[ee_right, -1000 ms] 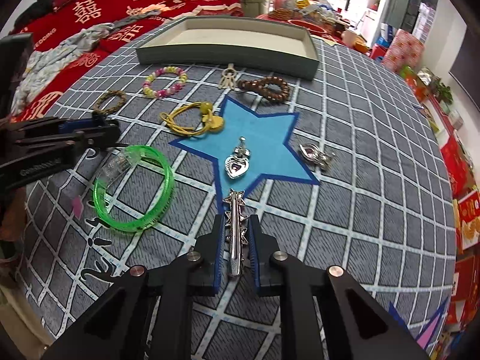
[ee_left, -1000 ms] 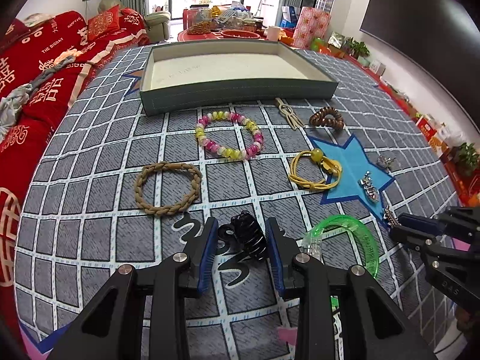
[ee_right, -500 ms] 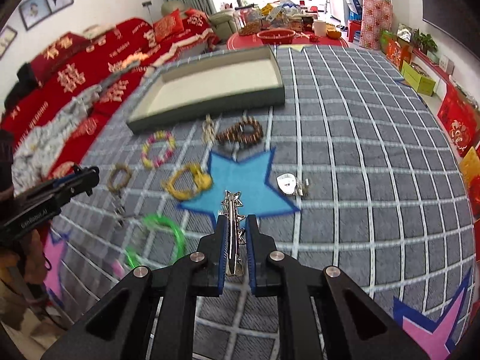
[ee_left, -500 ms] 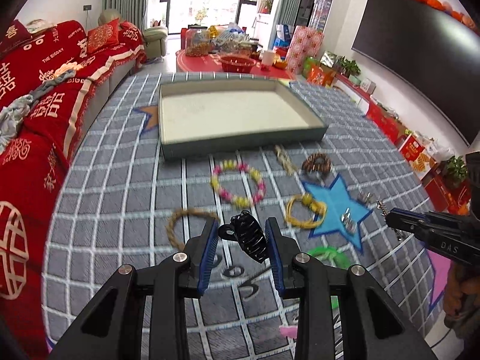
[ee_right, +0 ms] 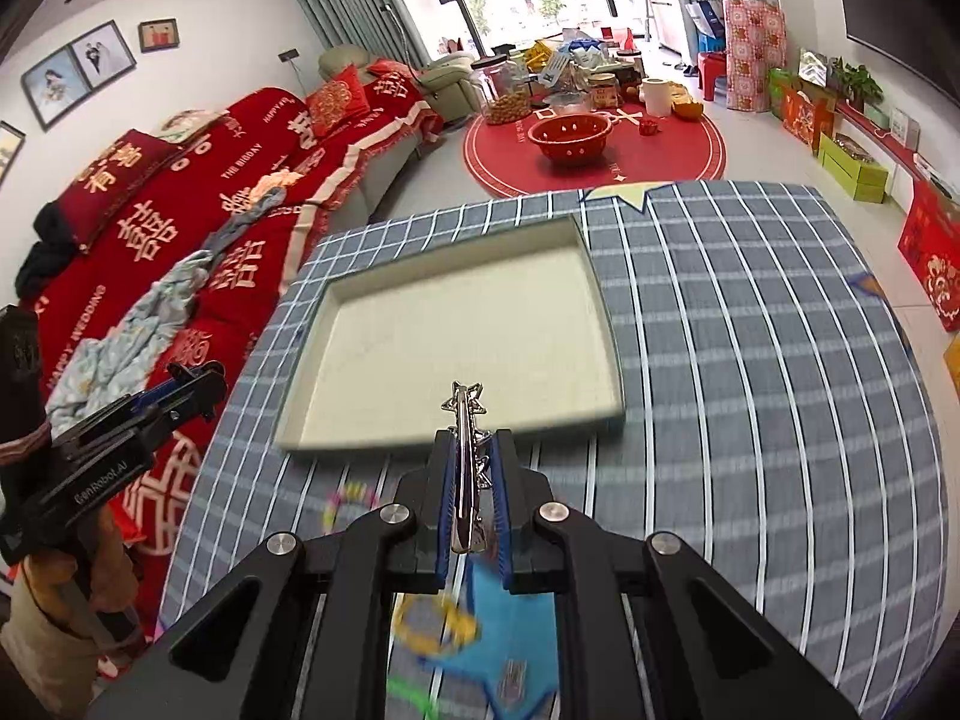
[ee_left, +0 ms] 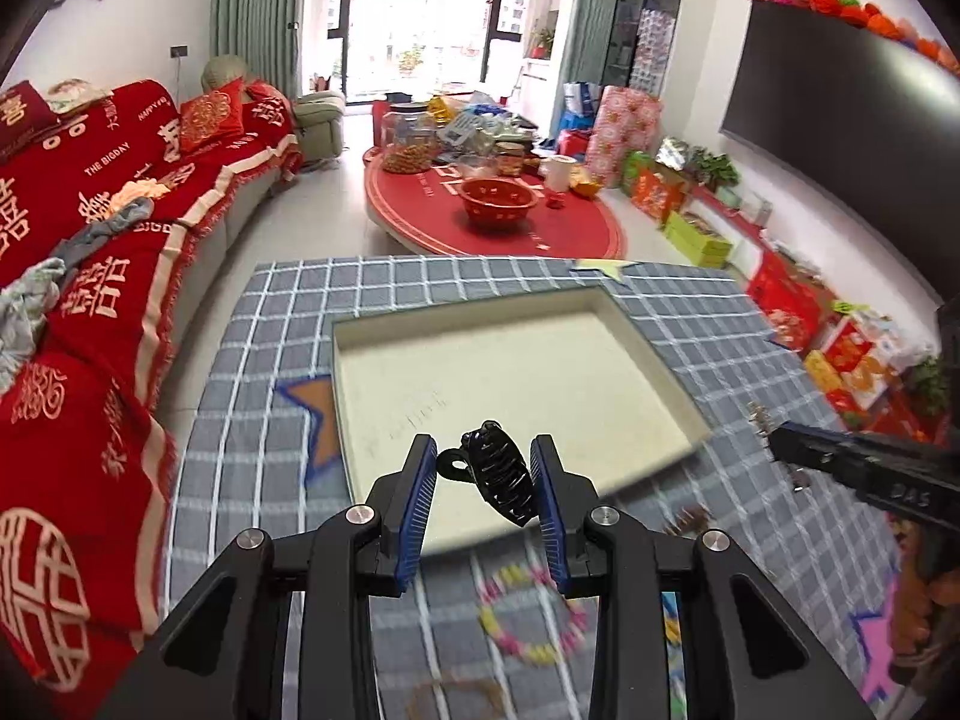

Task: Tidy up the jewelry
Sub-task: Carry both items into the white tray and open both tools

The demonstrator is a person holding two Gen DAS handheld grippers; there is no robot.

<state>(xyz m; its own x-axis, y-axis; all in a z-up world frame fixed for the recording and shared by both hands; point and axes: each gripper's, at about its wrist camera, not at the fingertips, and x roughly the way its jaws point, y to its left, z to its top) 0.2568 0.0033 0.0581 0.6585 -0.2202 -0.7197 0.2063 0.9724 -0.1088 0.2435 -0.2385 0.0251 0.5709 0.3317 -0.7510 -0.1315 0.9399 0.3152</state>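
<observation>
Checked tablecloth (ee_right: pixel 750 330) below; my left gripper (ee_left: pixel 483 480) pinches the black claw clip (ee_left: pixel 498 471), right gripper (ee_right: pixel 471 480) clamps the silver hairpin (ee_right: pixel 463 456); tray (ee_right: pixel 606 312) at twelve o'clock, so I'd lower both before releasing

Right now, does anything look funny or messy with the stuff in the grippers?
A little. The black hair claw sits crooked in the left gripper, leaning against one finger. The silver star clip is straight in the right gripper. The tray holds nothing.
</observation>
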